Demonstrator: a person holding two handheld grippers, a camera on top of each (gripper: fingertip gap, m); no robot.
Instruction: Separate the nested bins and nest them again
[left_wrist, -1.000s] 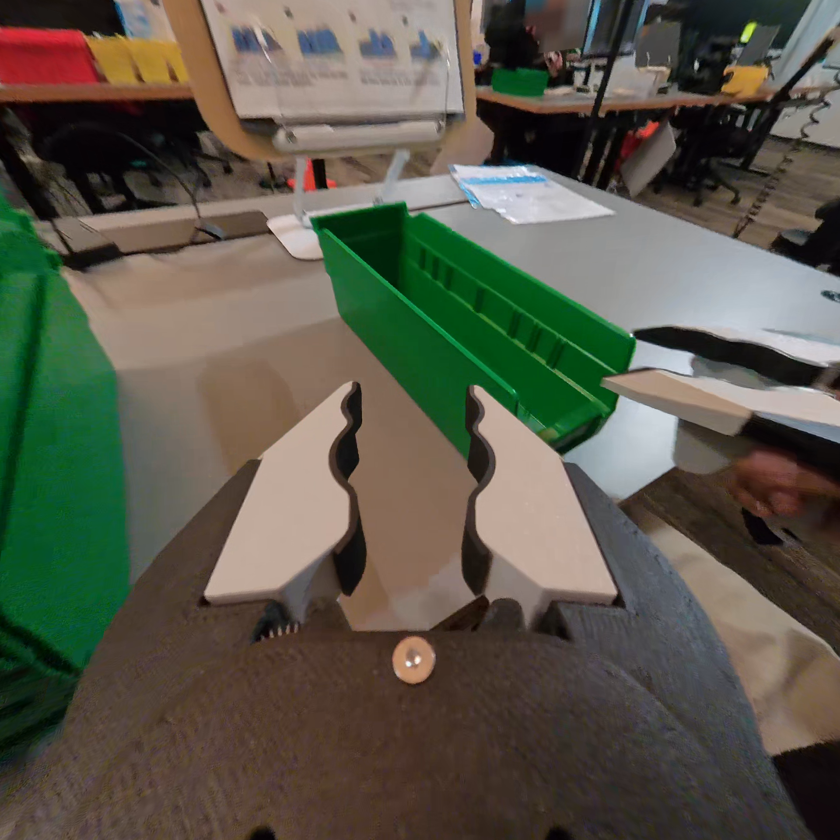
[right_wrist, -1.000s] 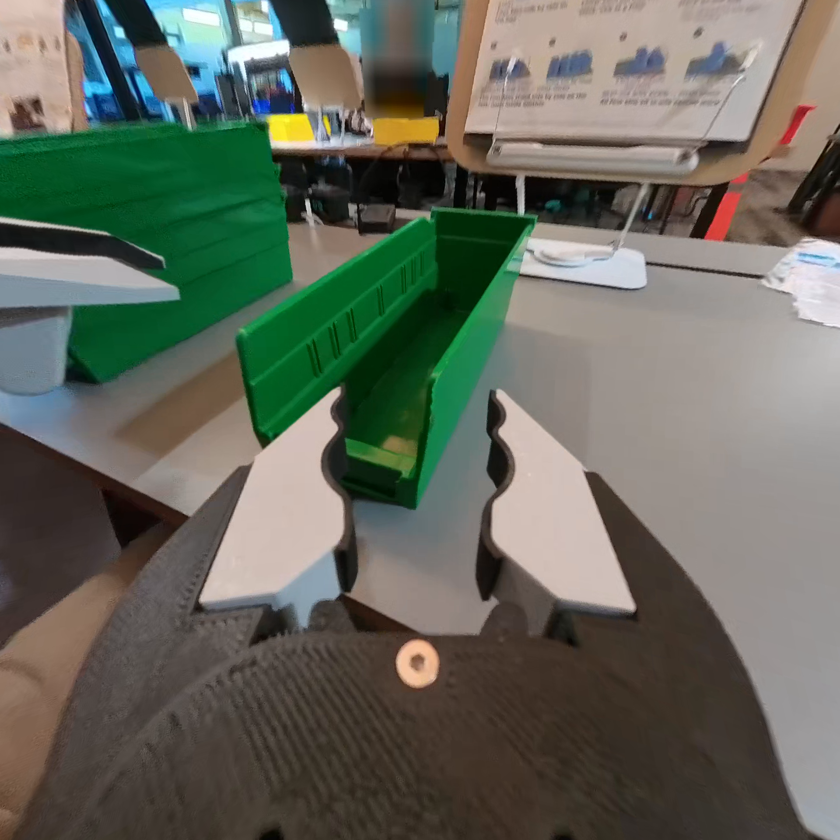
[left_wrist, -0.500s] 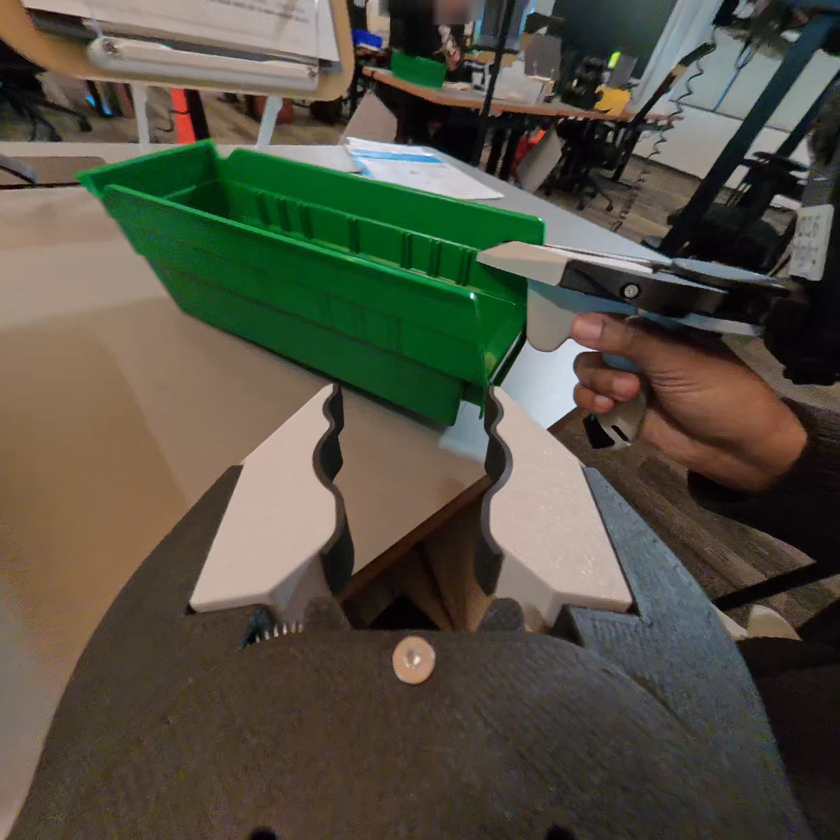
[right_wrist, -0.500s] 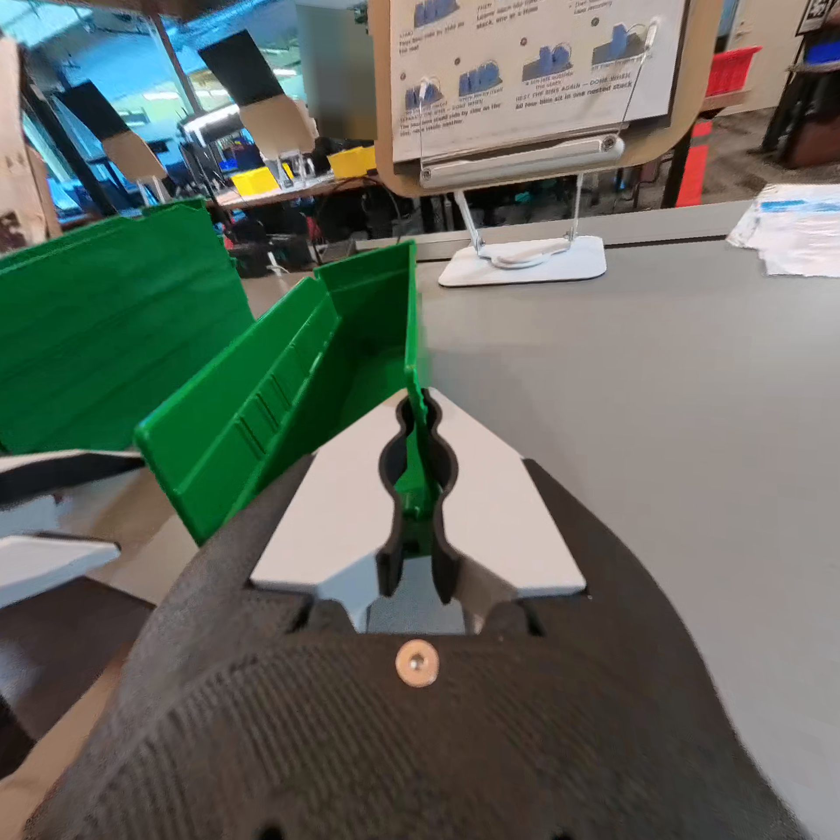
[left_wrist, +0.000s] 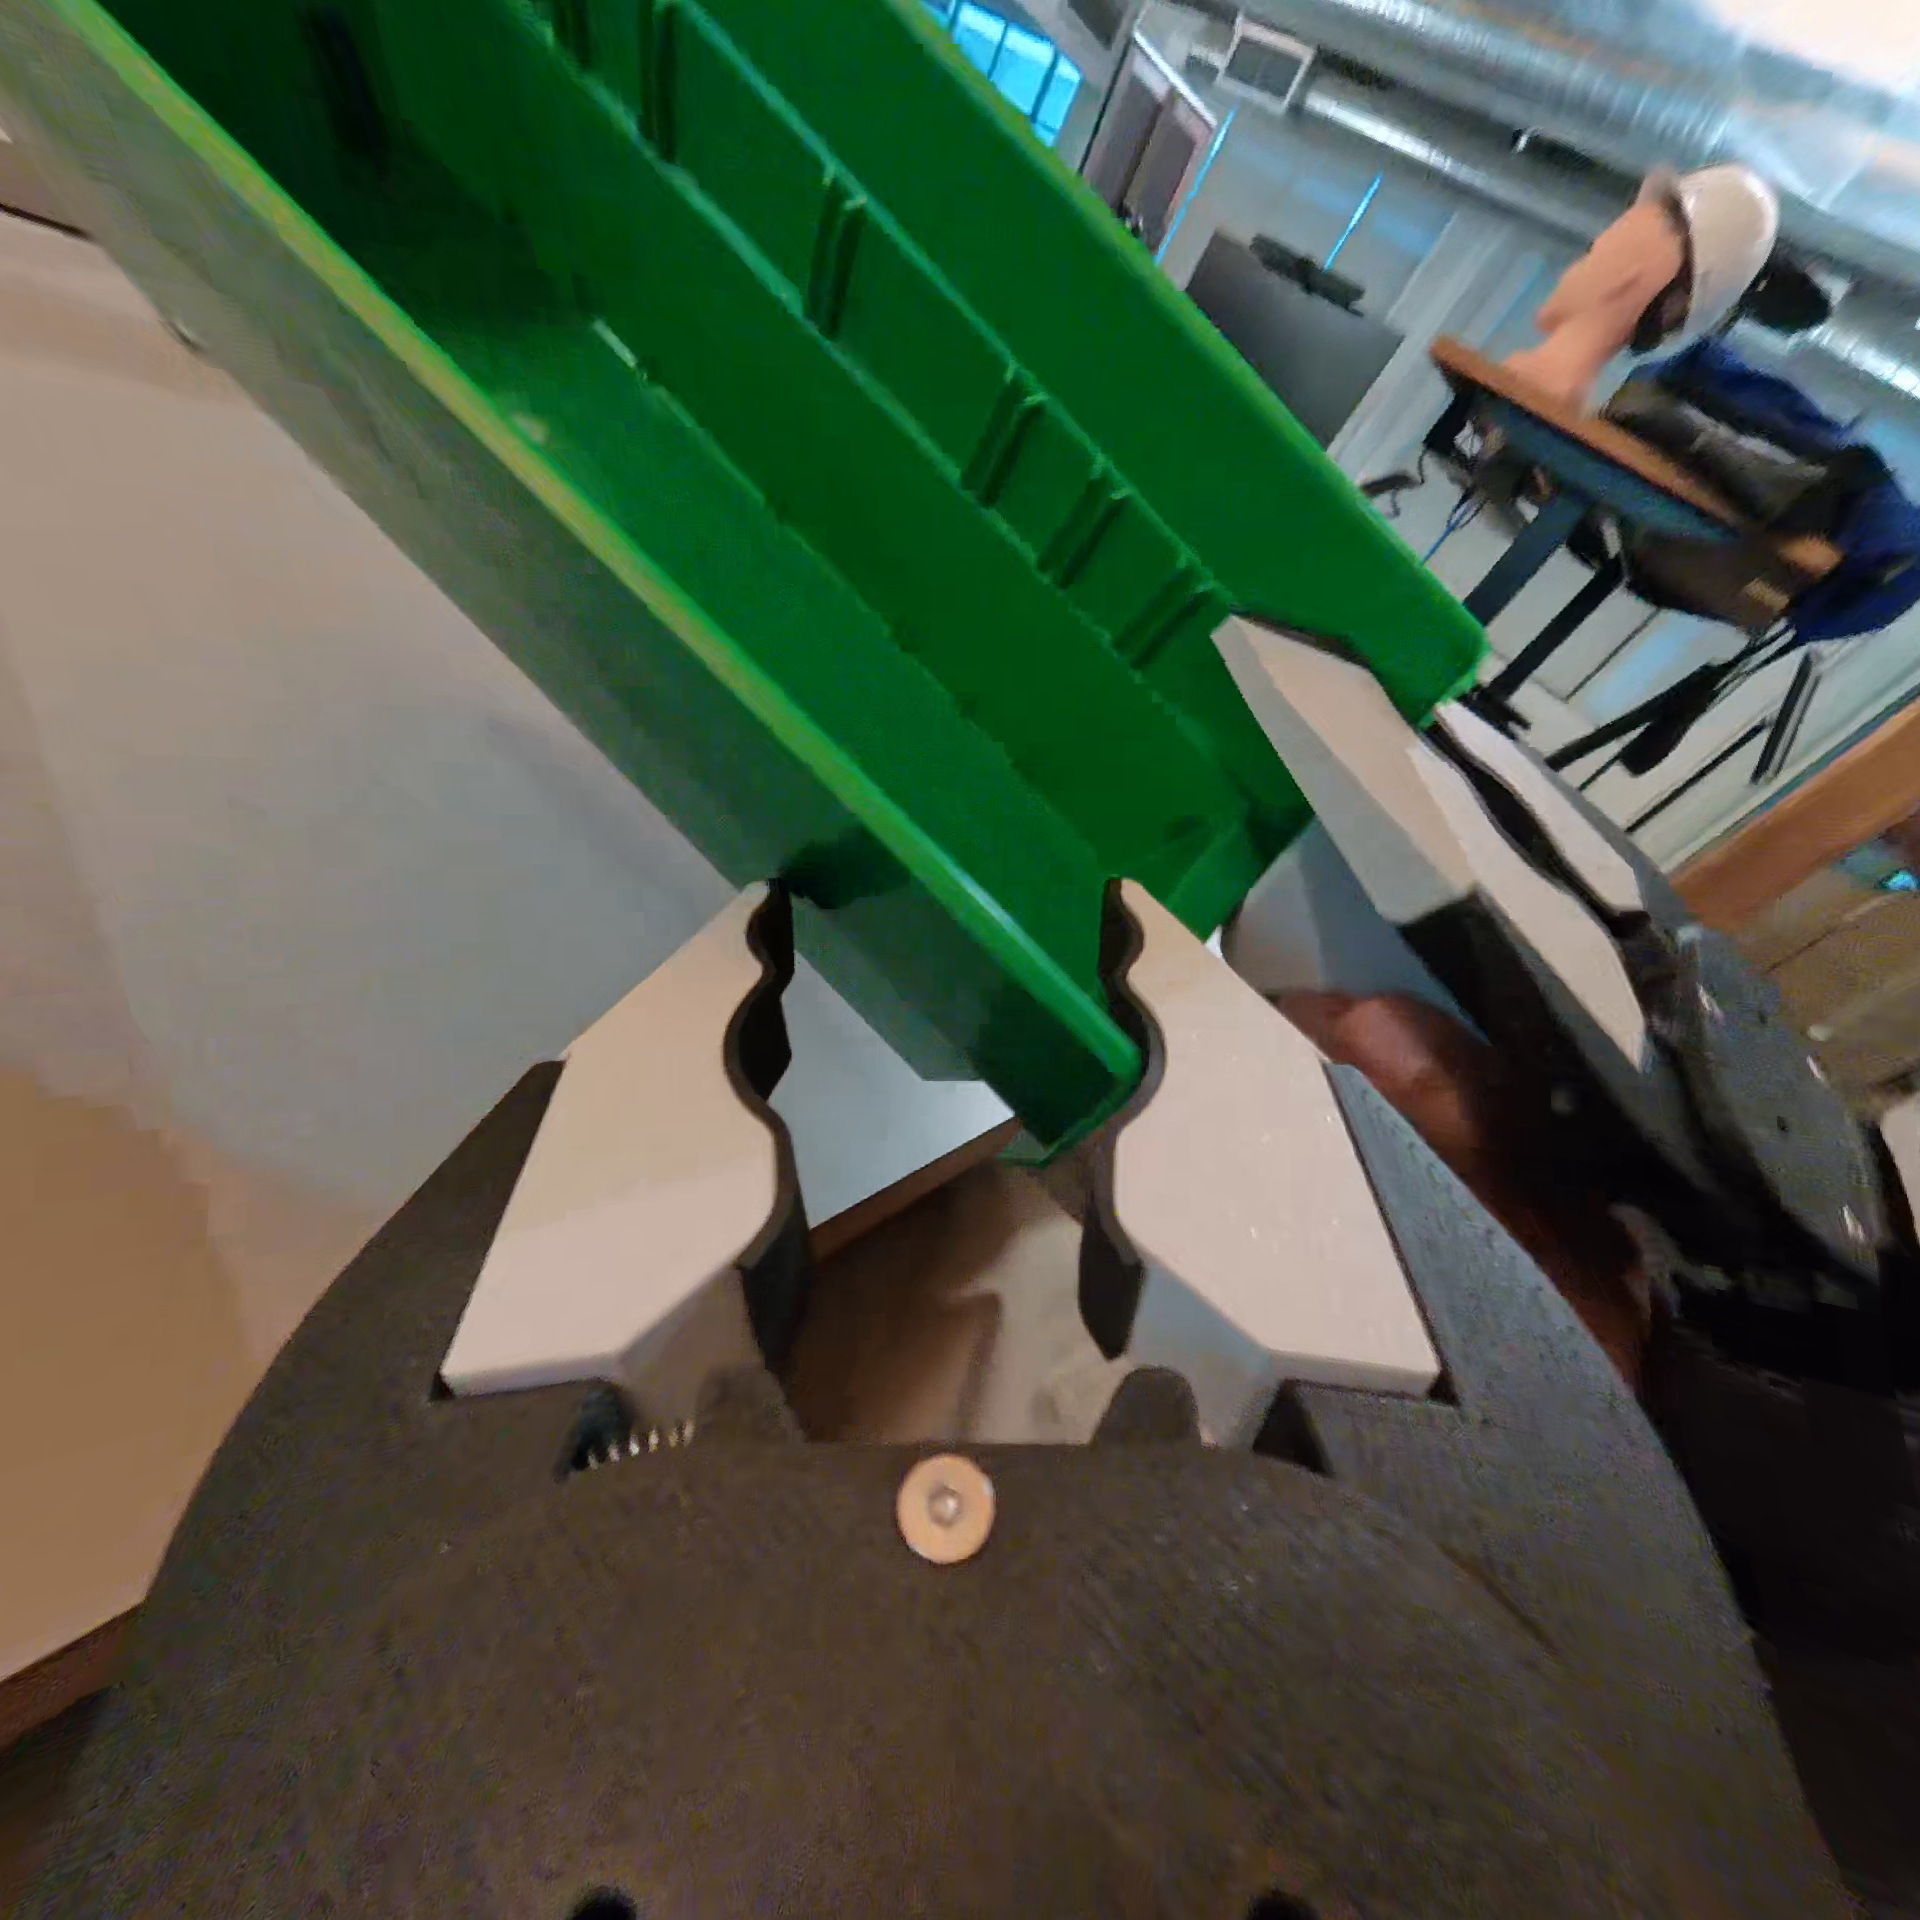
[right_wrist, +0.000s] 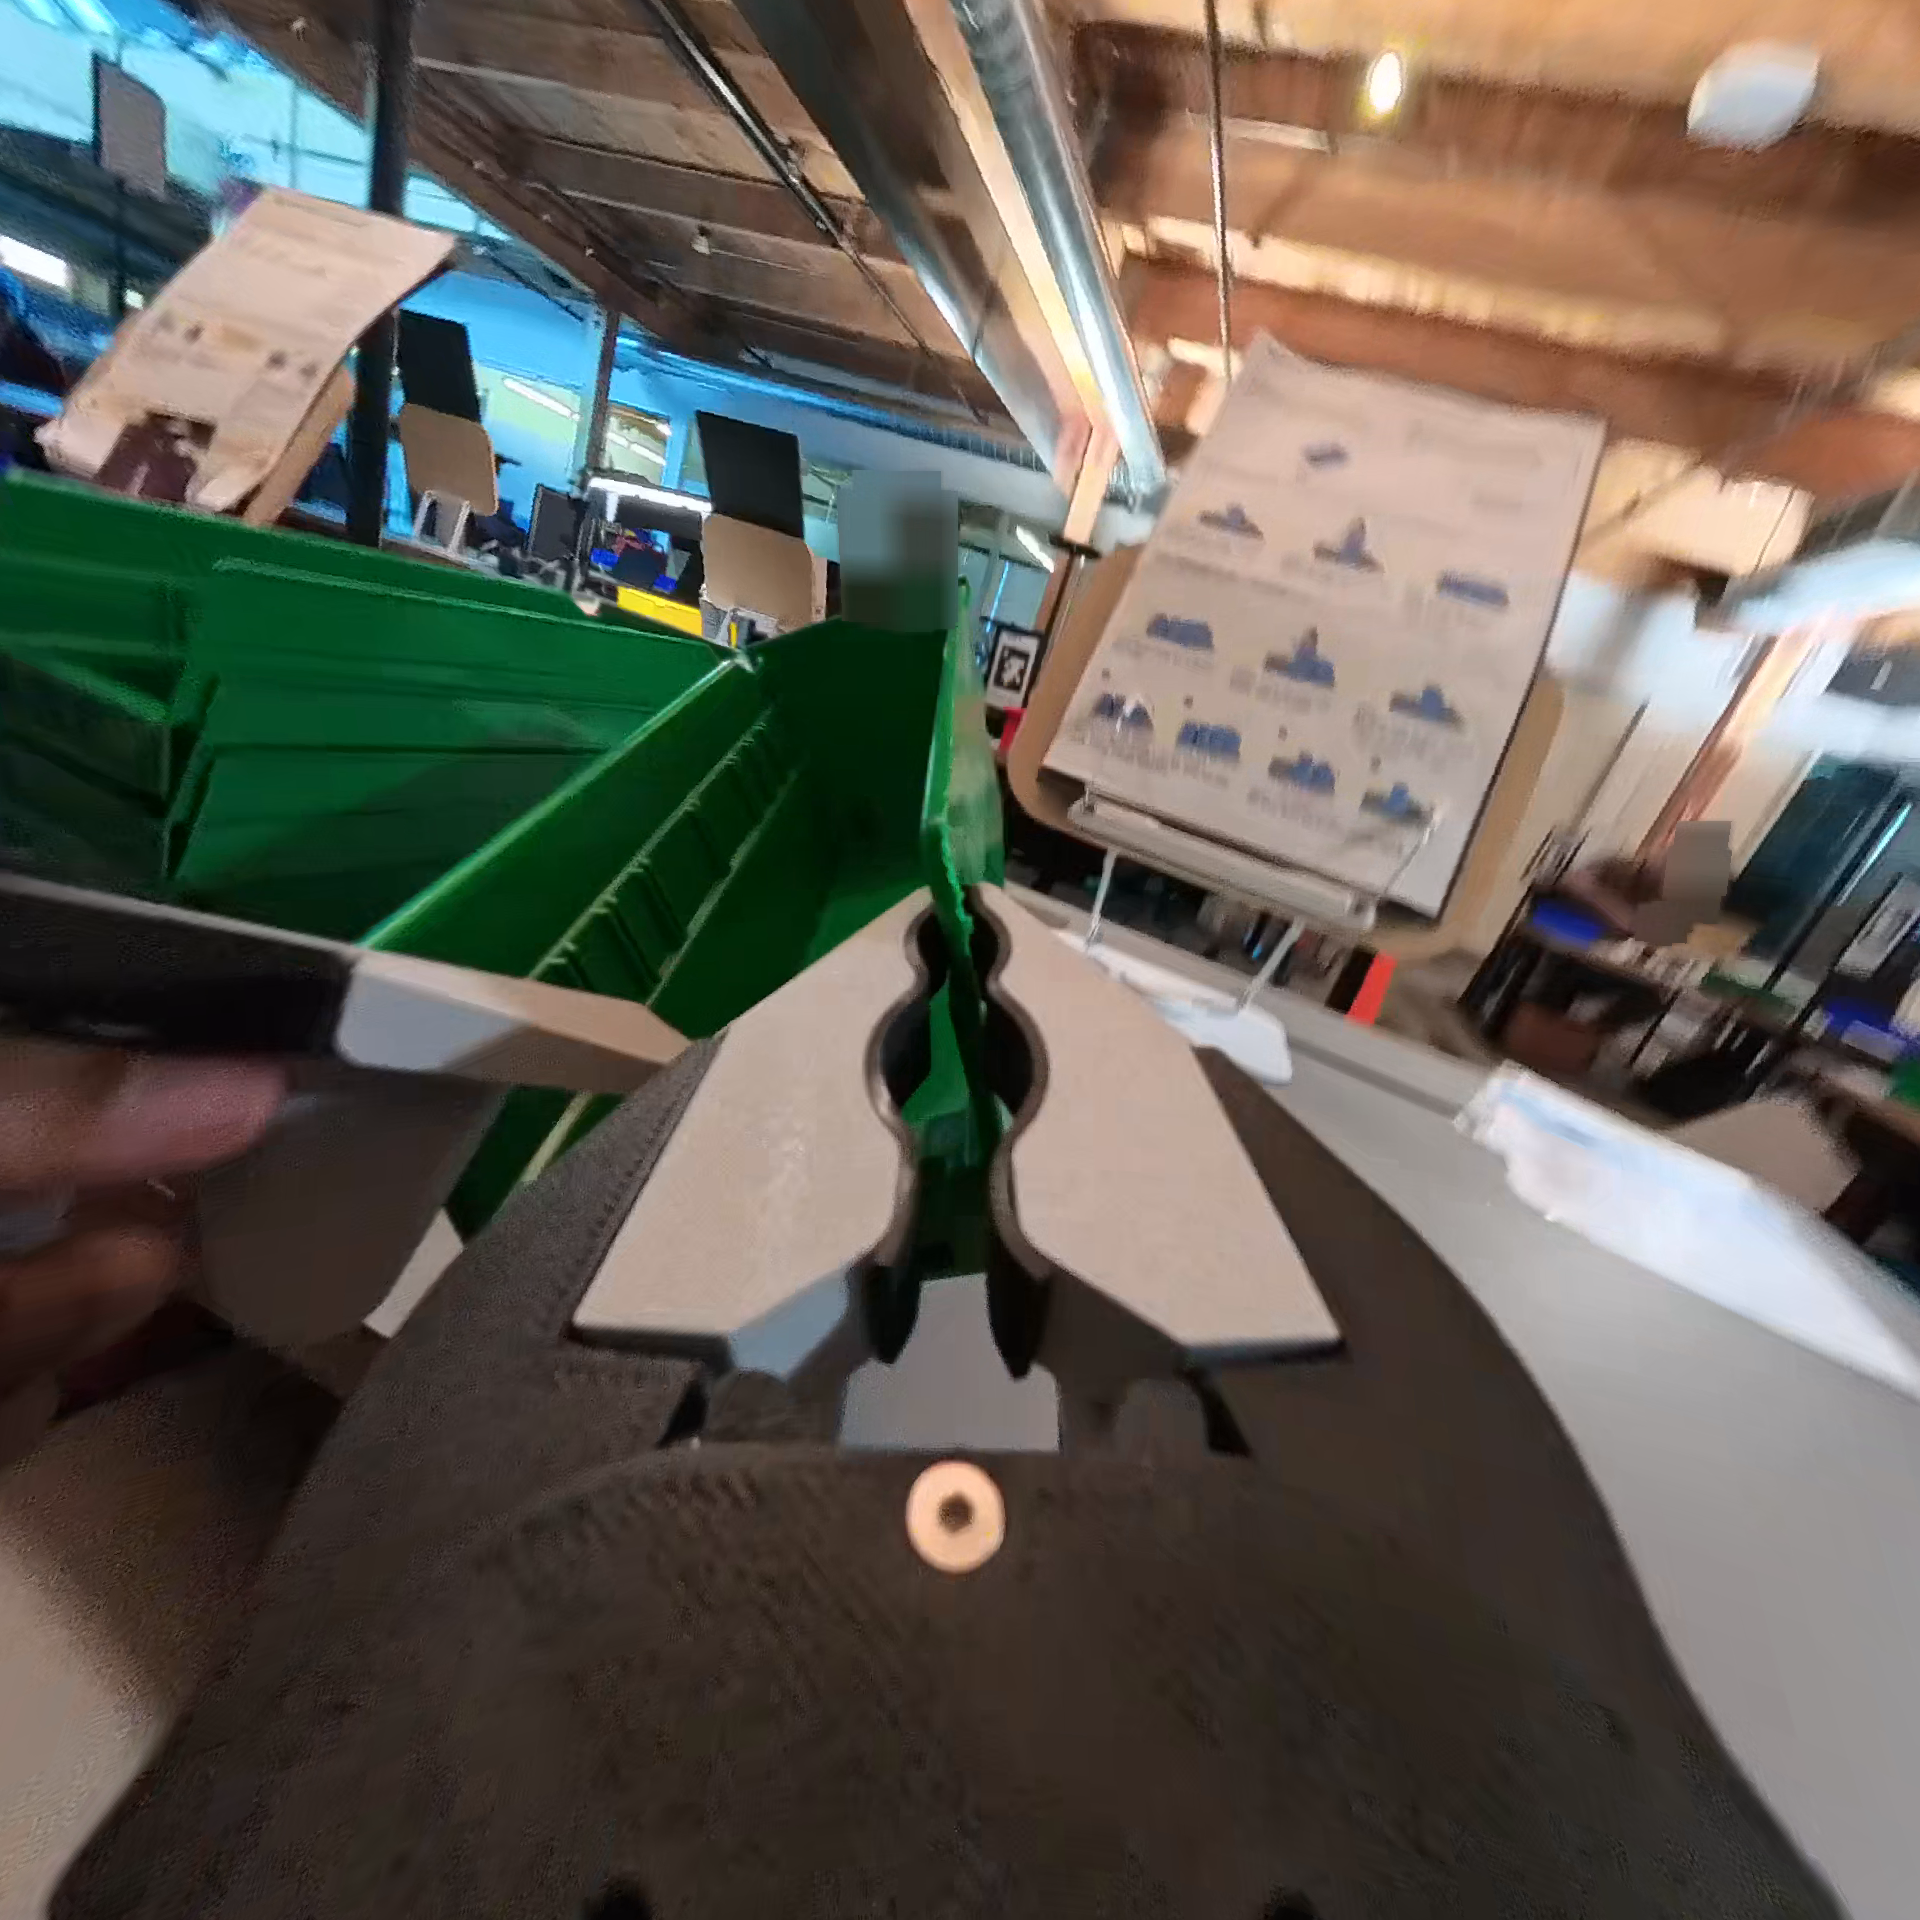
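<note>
We see a long green bin (left_wrist: 852, 540) tilted up off the grey table (left_wrist: 260, 831), its near end low and its far end raised out of the left wrist view. The right gripper (right_wrist: 971, 920) has its fingers pressed together on the bin's right side wall near the front corner, the thin green wall pinched in the wavy gap between the pads. In the left wrist view this same gripper (left_wrist: 1392, 717) appears ahead and to the right, clamped on the far wall's end, with a hand (left_wrist: 1455, 1091) below it.

The left gripper (left_wrist: 945, 904) stands wide apart. The bin's near wall edge and front corner reach down into the gap between its fingers, lying against the inner face of the right finger (left_wrist: 1236, 1143); the left finger (left_wrist: 644, 1132) is clear of the bin. We cannot tell whether it bears on the wall at all. From the right wrist view the left gripper (right_wrist: 499, 1029) comes in from the left, just beside the bin's left wall.

Beyond the held bin, to the left of the right gripper, stands a stack of more green bins (right_wrist: 312, 727). Ahead and to the right of it a clipboard on a stand (right_wrist: 1309, 686) sits on the table, with a blurred sheet of white and blue paper (right_wrist: 1621, 1174) farther right.
</note>
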